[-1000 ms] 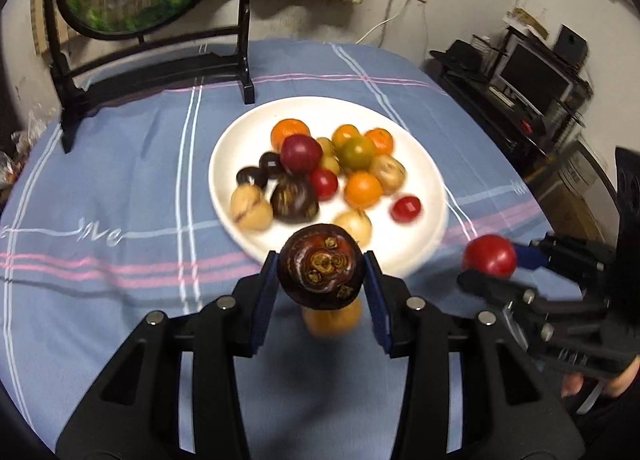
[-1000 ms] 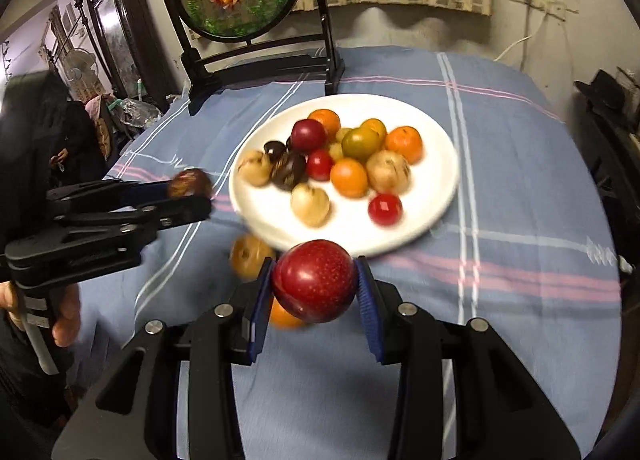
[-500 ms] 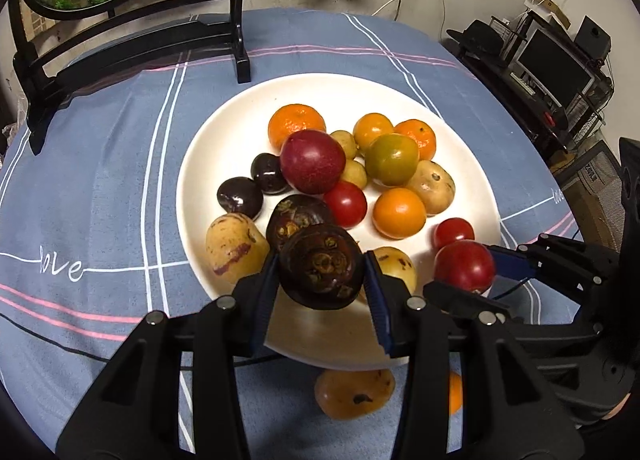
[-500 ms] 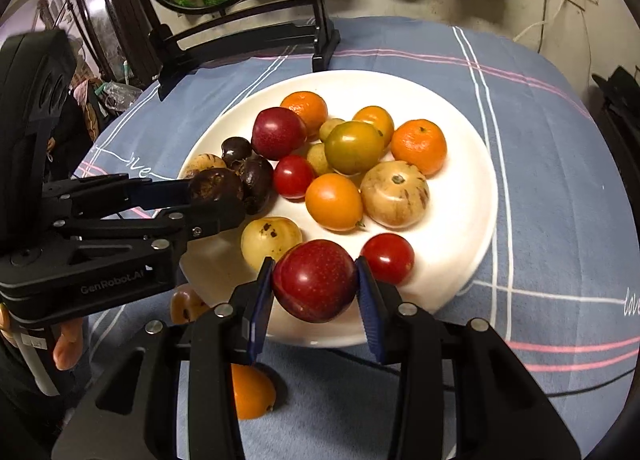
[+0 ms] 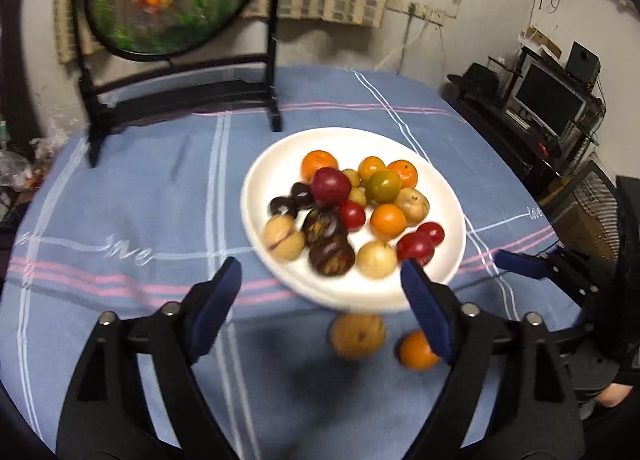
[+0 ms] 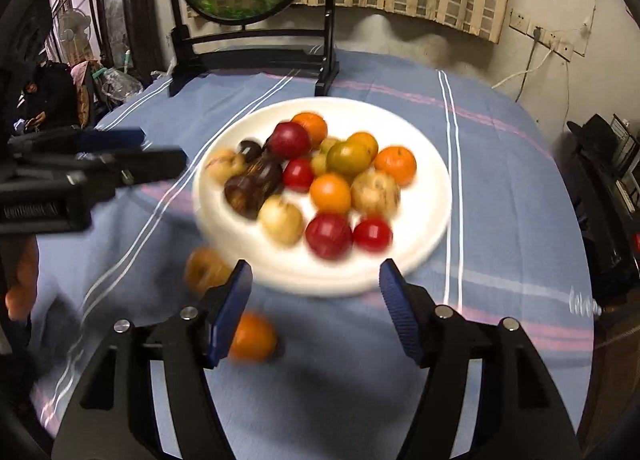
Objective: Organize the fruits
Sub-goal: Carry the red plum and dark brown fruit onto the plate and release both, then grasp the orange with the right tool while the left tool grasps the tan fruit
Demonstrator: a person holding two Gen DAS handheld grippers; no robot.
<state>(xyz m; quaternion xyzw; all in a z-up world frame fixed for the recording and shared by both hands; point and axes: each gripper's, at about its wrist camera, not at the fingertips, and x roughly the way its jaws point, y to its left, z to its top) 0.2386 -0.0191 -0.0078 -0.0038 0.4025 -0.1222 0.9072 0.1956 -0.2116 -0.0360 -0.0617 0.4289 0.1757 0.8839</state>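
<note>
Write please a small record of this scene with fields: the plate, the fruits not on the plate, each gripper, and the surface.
plate: white plate holding a pile of mixed fruits, among them oranges, red and dark purple ones
fruits off plate: a brownish-yellow fruit and an orange on the cloth just before the plate's near edge
left gripper: open, nothing between the jaws; they have just been opening
right gripper: open, nothing between the jaws; they have just been opening
surface: blue tablecloth with white and pink stripes

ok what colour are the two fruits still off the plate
One orange, one duller yellow-brown, both on the blue tablecloth; clearest in the left wrist view.
</note>
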